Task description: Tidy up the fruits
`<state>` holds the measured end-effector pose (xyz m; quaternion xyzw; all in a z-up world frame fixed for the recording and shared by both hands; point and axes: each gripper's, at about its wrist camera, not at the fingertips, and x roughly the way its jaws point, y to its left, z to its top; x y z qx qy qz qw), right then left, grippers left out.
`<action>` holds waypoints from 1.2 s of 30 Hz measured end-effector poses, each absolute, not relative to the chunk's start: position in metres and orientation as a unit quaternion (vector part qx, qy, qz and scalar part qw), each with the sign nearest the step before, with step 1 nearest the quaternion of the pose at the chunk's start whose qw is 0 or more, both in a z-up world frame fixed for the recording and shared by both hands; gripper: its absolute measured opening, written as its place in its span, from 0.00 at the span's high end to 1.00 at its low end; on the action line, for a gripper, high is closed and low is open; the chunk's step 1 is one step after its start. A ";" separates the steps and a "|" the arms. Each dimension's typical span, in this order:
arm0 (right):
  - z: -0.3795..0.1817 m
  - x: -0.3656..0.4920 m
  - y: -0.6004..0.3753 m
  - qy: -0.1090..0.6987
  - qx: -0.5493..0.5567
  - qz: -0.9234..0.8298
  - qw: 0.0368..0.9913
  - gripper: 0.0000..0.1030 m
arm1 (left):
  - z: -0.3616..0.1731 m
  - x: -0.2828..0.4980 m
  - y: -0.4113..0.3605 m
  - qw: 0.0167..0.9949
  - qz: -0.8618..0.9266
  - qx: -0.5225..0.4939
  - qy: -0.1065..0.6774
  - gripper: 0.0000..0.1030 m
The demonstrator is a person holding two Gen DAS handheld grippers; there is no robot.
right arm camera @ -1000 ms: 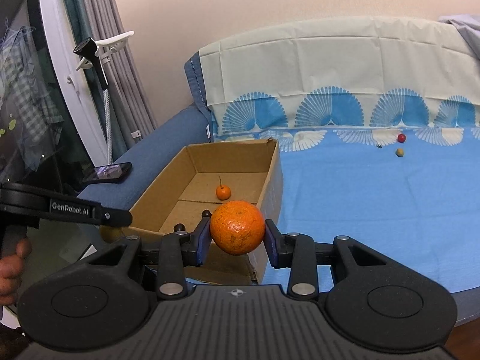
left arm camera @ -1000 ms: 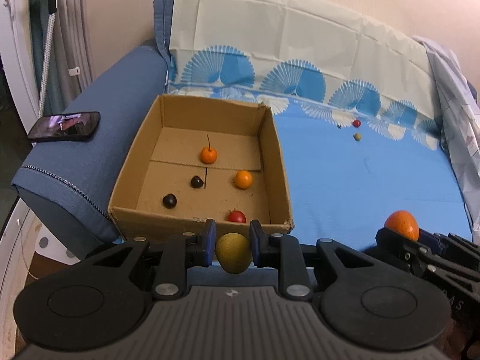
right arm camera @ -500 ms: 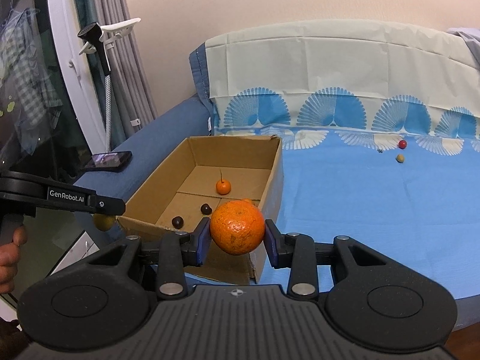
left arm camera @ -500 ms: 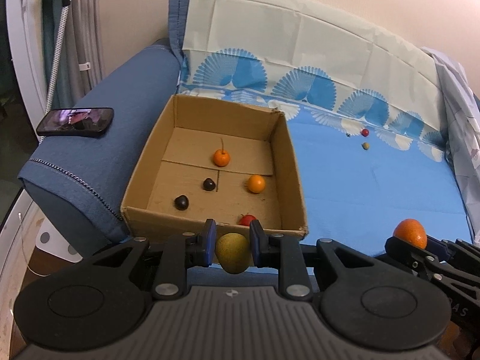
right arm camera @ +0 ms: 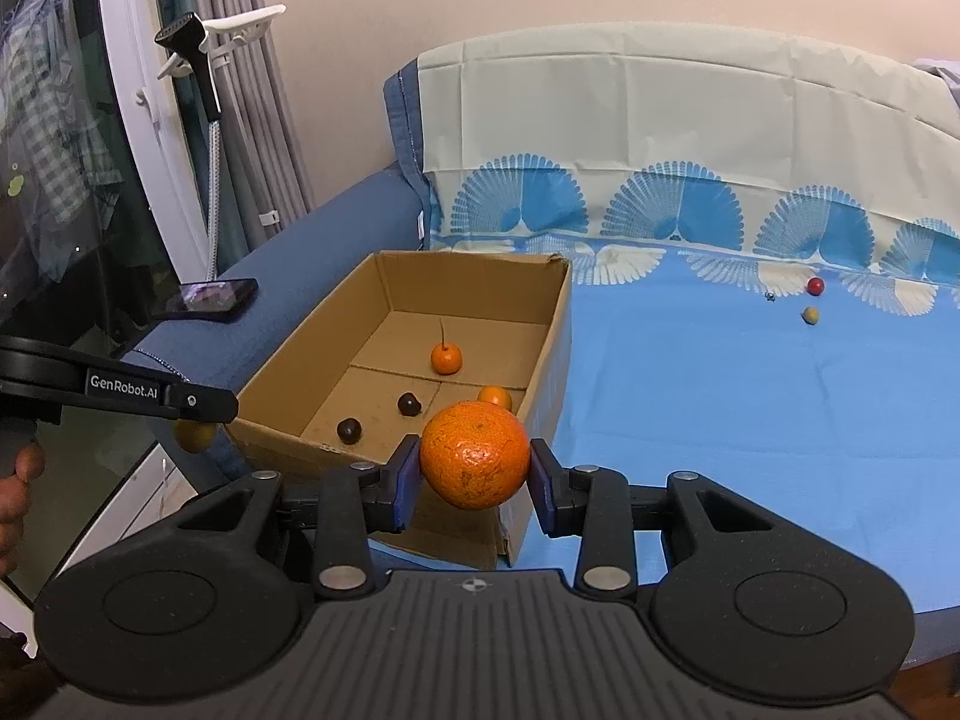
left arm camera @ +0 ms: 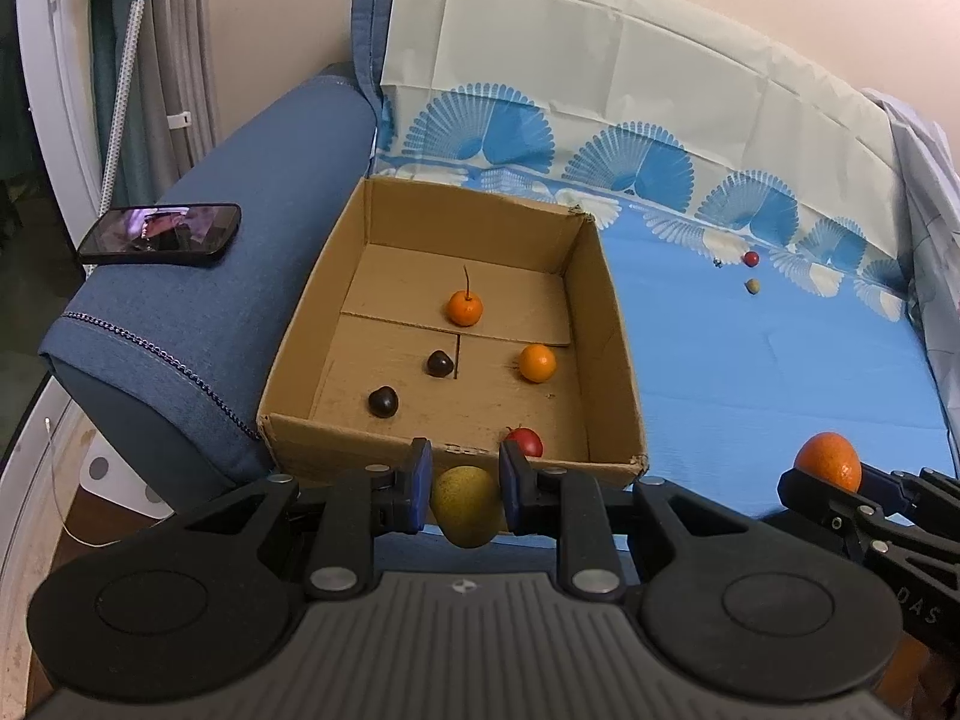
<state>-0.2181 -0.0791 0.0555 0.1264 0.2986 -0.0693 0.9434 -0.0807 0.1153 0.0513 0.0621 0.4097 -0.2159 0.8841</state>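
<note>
Both loads poised before the cardboard box, ready for dropping in: left gripper clamped on yellow-green fruit, right gripper clamped on orange.

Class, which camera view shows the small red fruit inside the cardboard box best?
The left wrist view: the red fruit shows just behind the cardboard box's near wall, partly hidden by the left gripper's fingers. In the right wrist view the held orange blocks that corner, so it is unseen.
</note>
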 end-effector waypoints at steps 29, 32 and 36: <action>0.025 -0.084 -0.082 0.349 0.140 -0.036 0.926 0.62 | 0.017 0.039 0.096 0.878 -0.168 0.072 0.443 0.74; 0.015 -0.066 -0.081 0.359 0.136 -0.033 0.923 0.62 | 0.003 0.054 0.089 0.877 -0.158 0.074 0.449 0.74; -0.003 -0.044 -0.081 0.377 0.135 -0.030 0.916 0.62 | -0.017 0.074 0.084 0.869 -0.154 0.073 0.465 0.74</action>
